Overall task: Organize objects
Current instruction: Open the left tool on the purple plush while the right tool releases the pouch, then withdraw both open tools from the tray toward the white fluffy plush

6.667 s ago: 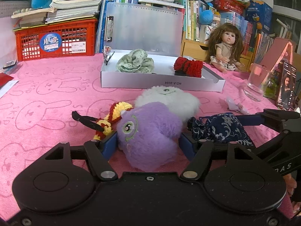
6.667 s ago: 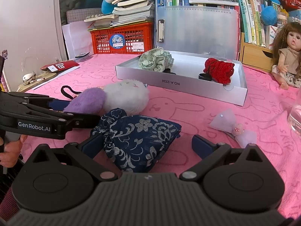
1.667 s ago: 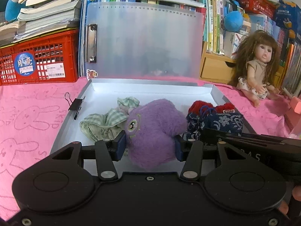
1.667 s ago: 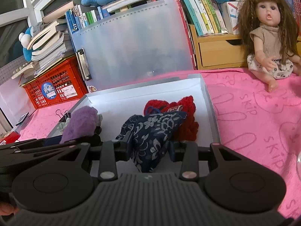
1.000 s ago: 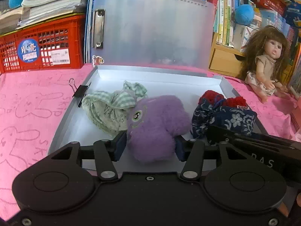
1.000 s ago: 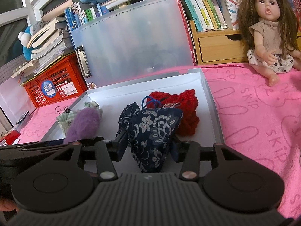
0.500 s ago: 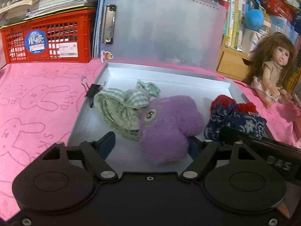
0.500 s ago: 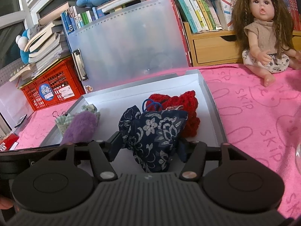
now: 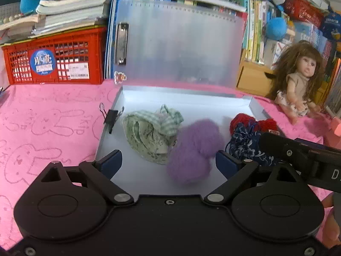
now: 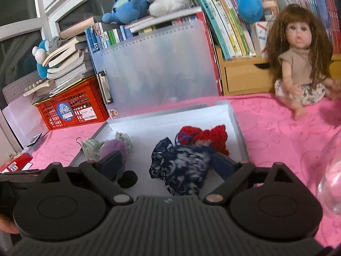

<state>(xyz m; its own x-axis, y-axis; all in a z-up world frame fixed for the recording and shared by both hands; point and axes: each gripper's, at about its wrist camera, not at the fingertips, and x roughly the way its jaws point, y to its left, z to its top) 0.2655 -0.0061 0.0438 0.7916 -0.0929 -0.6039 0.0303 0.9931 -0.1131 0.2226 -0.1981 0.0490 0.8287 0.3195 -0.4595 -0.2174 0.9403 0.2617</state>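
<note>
Purple plush toy (image 9: 191,151) now lies released inside the white box (image 9: 213,98), blue floral pouch (image 10: 181,166) beside it; your left gripper (image 9: 168,162) and right gripper (image 10: 168,164) are opening, so both are delivered.

A home room, likely a child's: crowded bookshelves (image 10: 230,27), plush toys (image 10: 168,0), a doll (image 10: 298,64) and a bunny-print pink cloth (image 9: 42,123) covering the table.
</note>
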